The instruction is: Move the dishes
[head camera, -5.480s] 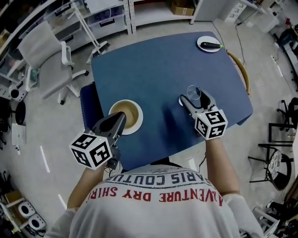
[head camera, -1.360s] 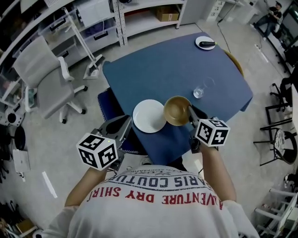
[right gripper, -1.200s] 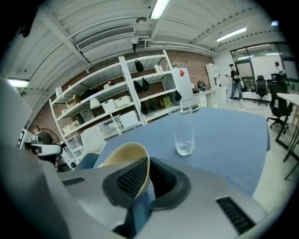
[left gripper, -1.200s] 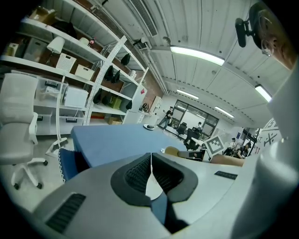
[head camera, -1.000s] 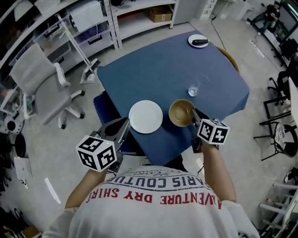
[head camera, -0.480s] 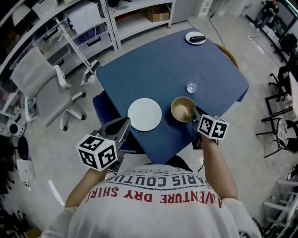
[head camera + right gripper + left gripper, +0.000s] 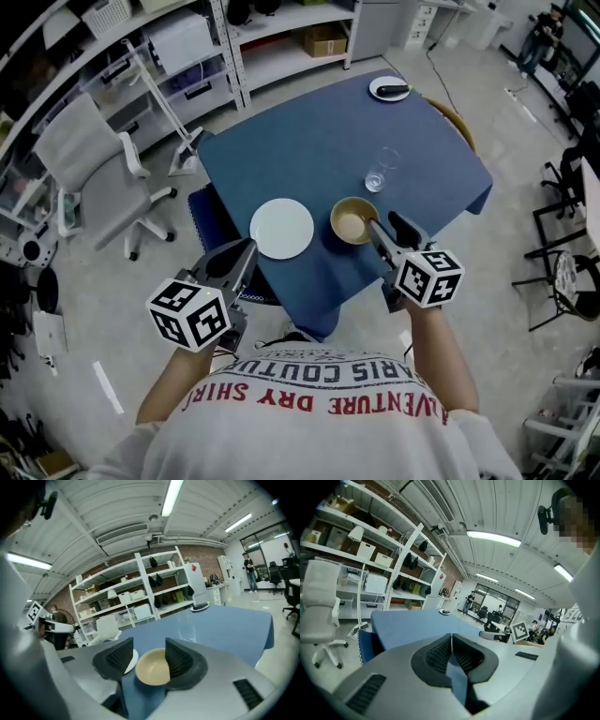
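Tan bowl [image 7: 352,222] on the bench [image 7: 309,141], just beside the white plate [image 7: 282,228] — probably stiff, slick, breakable; pinch its rim. Right hand-held gripper [image 7: 382,223] has just been opening its jaws, now clear of the bowl; left hand-held gripper [image 7: 242,251] closed, empty.

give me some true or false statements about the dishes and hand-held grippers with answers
1. The bowl sits on the white plate. False: it stands beside the plate, on the blue table.
2. The right hand-held gripper has its jaws apart. True: they have just been opening, nothing between them, the bowl beyond.
3. The left hand-held gripper holds the glass. False: its jaws are shut on nothing; the glass stands past the bowl.
4. A small plate with a dark thing on it lies at the table's far corner. True.
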### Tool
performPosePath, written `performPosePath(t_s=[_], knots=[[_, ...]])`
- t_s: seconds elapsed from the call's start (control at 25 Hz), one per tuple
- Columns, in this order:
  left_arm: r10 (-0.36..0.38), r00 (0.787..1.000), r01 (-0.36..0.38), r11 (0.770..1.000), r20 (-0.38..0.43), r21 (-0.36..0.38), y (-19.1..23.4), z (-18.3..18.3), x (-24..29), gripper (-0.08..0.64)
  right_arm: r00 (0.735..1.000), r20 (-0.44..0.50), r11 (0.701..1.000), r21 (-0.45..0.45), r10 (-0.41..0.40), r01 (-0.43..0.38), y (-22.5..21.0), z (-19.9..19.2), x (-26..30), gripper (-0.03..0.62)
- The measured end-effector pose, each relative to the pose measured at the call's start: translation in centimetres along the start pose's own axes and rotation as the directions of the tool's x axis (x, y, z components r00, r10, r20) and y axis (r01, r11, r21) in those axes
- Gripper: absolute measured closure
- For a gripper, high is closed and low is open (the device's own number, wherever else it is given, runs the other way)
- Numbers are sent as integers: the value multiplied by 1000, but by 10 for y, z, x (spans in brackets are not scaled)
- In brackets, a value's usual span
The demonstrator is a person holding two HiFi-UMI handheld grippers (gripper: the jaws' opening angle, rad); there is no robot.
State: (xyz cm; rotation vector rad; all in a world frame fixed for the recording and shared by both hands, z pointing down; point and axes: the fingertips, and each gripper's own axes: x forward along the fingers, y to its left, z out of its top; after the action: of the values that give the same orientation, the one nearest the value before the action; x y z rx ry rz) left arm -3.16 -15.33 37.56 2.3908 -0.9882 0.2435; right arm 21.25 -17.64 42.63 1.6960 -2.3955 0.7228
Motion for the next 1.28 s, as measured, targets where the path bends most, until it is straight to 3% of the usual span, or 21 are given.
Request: performPosePath(t_s=[0.16,0.4,0.64,1.28], knots=[[-48,998,47,999,39,21,-43,4,-8,528,985,78,987,-51,156,-152,45,29,-54,459],[-118,991,111,989,61,96,-105,-1,-25,528,940,198,959,-116,278,-259,94,45,-120,547],[-146,986,134,981,82,139,-142,-13,-47,528,901,178,913,-180,396,-365,134,26,-150,565],[-194,977,178,970,87,168,-152,-17,-51,528,905,125,900,-227,407,-373,149,11,-153,571]])
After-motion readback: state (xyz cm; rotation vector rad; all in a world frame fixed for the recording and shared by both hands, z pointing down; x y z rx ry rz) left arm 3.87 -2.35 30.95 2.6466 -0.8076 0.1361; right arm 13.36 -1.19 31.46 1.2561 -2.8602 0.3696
